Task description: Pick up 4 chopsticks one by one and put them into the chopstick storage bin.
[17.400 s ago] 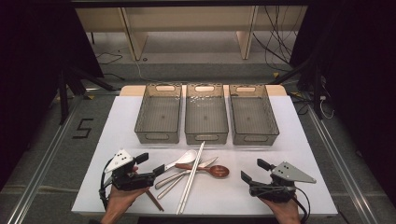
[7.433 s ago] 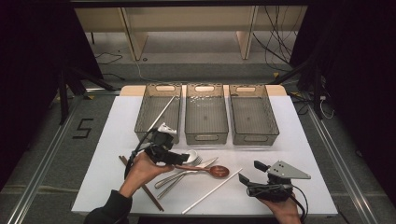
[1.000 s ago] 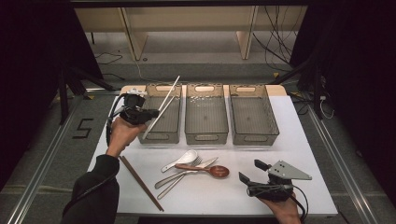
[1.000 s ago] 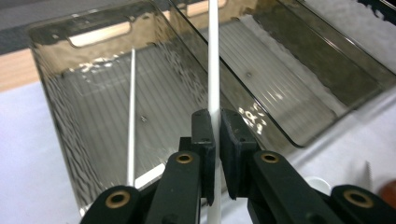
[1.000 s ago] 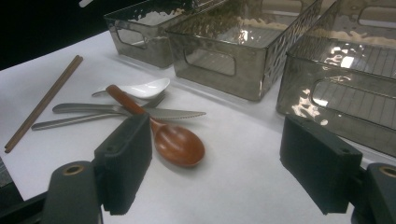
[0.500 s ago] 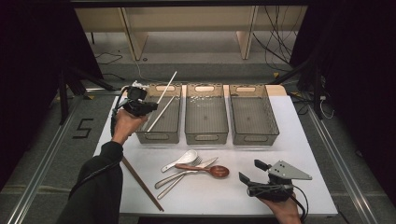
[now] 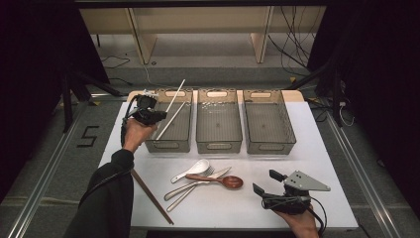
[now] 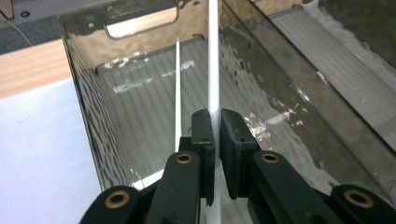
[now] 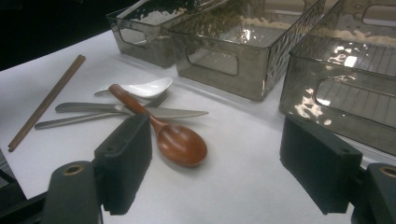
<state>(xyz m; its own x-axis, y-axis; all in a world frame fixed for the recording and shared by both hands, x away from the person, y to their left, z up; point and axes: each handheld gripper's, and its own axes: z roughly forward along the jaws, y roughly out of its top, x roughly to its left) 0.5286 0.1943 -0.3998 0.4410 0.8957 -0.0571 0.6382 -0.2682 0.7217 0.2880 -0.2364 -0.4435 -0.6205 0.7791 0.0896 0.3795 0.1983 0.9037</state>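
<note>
Upper left in the high view, the left gripper (image 7: 157,116) has its fingers (image 8: 204,140) clamped on a white chopstick (image 7: 169,119) slanting over the leftmost bin (image 7: 168,147), roughly along its length, while the right gripper (image 7: 267,187) rests open, lower right.

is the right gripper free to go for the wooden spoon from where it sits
Probably yes: the right gripper is open and holds nothing, and the wooden spoon lies just ahead on bare table, its bowl uncovered; only its handle crosses the knife.
</note>
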